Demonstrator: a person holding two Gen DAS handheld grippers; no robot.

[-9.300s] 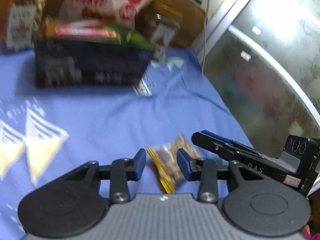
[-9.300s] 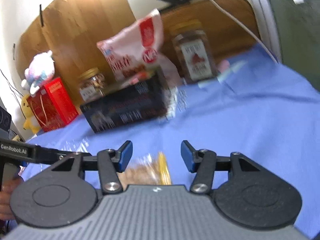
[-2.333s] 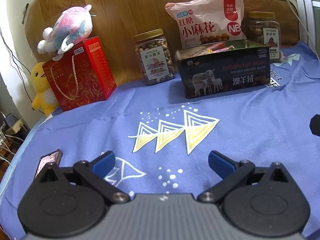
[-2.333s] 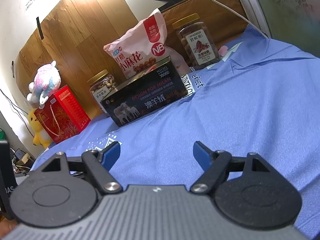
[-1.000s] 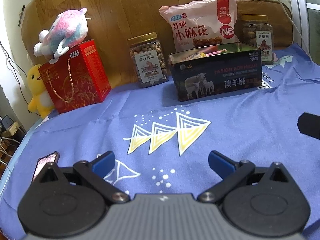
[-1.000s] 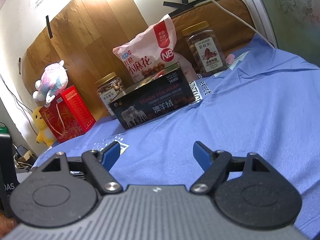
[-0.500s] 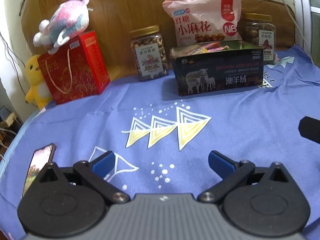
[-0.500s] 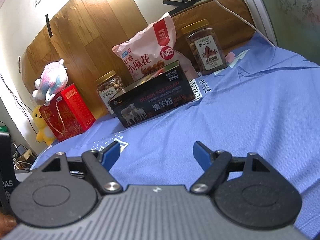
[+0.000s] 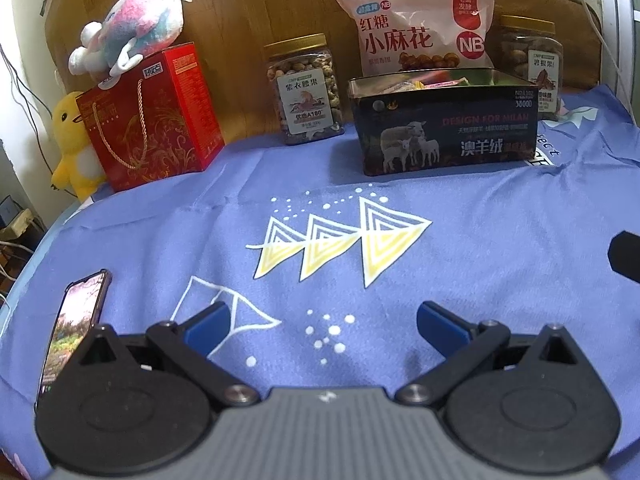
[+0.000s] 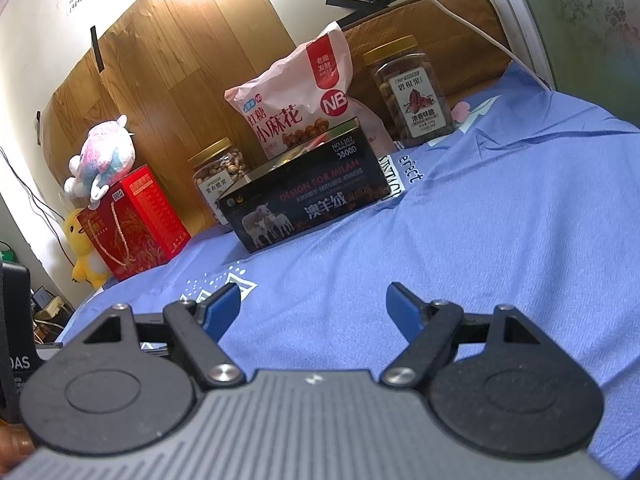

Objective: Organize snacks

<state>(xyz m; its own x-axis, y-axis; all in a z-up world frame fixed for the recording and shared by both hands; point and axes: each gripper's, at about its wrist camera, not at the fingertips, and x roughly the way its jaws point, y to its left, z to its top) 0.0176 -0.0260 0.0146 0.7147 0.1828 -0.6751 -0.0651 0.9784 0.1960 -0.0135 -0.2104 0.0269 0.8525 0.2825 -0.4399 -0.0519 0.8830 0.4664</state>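
A dark open tin (image 9: pixel 444 128) with sheep on its side stands at the back of the blue cloth (image 9: pixel 320 240), with small snack packets (image 9: pixel 424 80) inside it. It also shows in the right wrist view (image 10: pixel 304 196). A pink snack bag (image 9: pixel 416 36) leans behind it, between two nut jars (image 9: pixel 304 88) (image 9: pixel 532 60). My left gripper (image 9: pixel 322 320) is open and empty, low over the cloth, well in front of the tin. My right gripper (image 10: pixel 314 304) is open and empty, also near the front.
A red gift box (image 9: pixel 152 116) with a plush toy (image 9: pixel 128 44) on top stands back left, a yellow duck toy (image 9: pixel 74 144) beside it. A phone (image 9: pixel 74 320) lies at the cloth's left edge. The other gripper's dark tip (image 9: pixel 624 254) shows at the right.
Both grippers were closing around a small snack packet earlier; now they are open and empty and farther from the tin. In the last second the left view tilted down slightly.
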